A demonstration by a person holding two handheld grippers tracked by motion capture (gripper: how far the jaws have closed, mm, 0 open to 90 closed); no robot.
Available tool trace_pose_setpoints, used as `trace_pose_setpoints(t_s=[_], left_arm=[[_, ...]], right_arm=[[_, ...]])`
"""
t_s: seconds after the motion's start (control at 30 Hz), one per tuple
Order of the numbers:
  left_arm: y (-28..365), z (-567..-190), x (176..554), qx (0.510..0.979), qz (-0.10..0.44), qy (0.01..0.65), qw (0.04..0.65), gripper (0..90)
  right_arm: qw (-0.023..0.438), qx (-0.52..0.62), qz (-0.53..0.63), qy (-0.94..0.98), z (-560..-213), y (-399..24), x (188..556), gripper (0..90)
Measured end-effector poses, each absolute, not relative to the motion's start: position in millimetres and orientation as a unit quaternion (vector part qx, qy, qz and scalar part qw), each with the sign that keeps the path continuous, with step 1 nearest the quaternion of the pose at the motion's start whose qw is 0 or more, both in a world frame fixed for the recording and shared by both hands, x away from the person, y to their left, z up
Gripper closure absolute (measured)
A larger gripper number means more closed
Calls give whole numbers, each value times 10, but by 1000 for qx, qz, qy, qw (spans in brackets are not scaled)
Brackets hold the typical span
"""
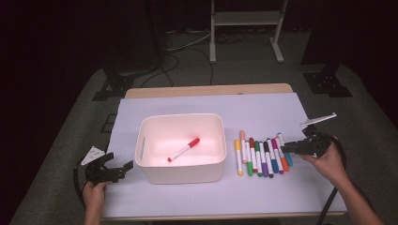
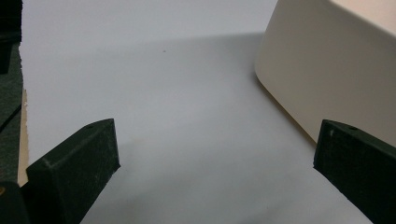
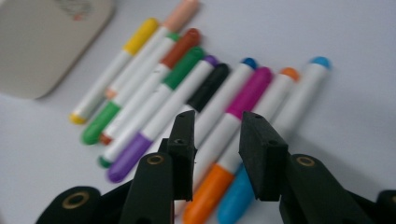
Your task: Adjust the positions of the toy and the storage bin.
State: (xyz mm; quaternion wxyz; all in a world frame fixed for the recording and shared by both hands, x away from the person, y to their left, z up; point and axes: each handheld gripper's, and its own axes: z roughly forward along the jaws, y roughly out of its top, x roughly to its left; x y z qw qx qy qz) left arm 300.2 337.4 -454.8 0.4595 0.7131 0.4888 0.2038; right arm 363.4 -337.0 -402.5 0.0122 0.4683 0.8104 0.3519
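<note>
A white bin stands mid-table with a red-capped marker lying inside. To its right lies a row of several coloured markers. My right gripper hovers over the right end of that row. In the right gripper view its jaws stand a little apart above the magenta-capped marker, with nothing pressed between the pads. The bin's corner shows at the upper left there. My left gripper rests on the table left of the bin, open wide, the bin wall just beyond its right jaw.
A white sheet covers the table, with a strip of wood along the far edge. Beyond it lie a grey floor, cables and a white stand's legs. Bare sheet lies in front of the bin and behind the markers.
</note>
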Motion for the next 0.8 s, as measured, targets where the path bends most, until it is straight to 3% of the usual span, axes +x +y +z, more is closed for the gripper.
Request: trace_pose_setpoints(t_s=[0.2,0.8], left_arm=[[3376,-4547,2998,711,204,489,463,0],[3385,-4547,2994,710,203,487,466,0]], right_arm=[[41,500,319,804,-4162,-3387,3765,707],[100,533,237,806,-4334,-3389,3843,734]])
